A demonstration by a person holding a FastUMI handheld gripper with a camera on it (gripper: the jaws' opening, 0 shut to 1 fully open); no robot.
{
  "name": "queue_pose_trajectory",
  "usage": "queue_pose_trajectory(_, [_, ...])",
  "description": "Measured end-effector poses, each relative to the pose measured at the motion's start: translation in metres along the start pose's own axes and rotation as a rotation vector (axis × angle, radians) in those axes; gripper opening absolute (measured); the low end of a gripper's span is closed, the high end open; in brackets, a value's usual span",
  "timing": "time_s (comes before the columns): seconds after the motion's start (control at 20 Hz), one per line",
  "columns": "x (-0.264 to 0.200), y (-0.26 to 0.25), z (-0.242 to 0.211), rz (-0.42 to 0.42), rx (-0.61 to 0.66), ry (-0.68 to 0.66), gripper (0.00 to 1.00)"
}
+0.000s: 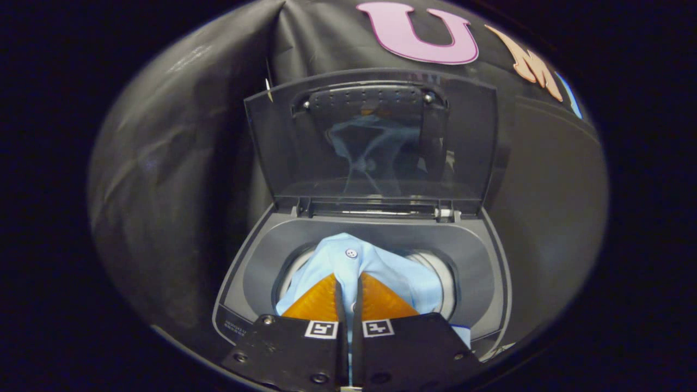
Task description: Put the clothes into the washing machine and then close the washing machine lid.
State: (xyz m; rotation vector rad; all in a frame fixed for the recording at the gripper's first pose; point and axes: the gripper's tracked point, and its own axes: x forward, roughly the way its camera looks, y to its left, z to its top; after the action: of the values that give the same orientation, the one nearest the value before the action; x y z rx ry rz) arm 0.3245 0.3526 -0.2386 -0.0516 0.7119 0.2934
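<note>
We see dim booth, light from above and front. Glare streaks on glossy black cloth wall [163,141] at frame left. Pale reflection in raised smoky translucent lid [370,141]. Strong fisheye bending at edges; centre sharp.

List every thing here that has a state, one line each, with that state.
Washing machine lid: open, standing upright at the back.
Washing machine: drum opening uncovered.
Light blue shirt: bunched over the drum opening, pinched between the fingers.
Gripper: shut on the shirt, above the drum.
</note>
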Motion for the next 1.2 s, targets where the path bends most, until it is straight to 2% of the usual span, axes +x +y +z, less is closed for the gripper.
queue_pose_trajectory(0.25, [0.013, -0.003, -0.019, -0.021, -0.018, 0.058, 0.03])
queue_pose_trajectory(0.5, [0.028, -0.016, -0.035, -0.049, 0.067, 0.113, 0.03])
queue_pose_trajectory(0.7, [0.034, -0.020, -0.047, -0.061, 0.046, 0.147, 0.08])
queue_pose_trajectory(0.9, [0.028, -0.020, -0.046, -0.070, 0.037, 0.144, 0.34])
queue_pose_trajectory(1.0, [0.023, -0.027, -0.039, -0.092, 0.026, 0.124, 0.35])
queue_pose_trajectory(1.2, [0.006, -0.030, -0.033, -0.089, 0.040, 0.105, 0.67])
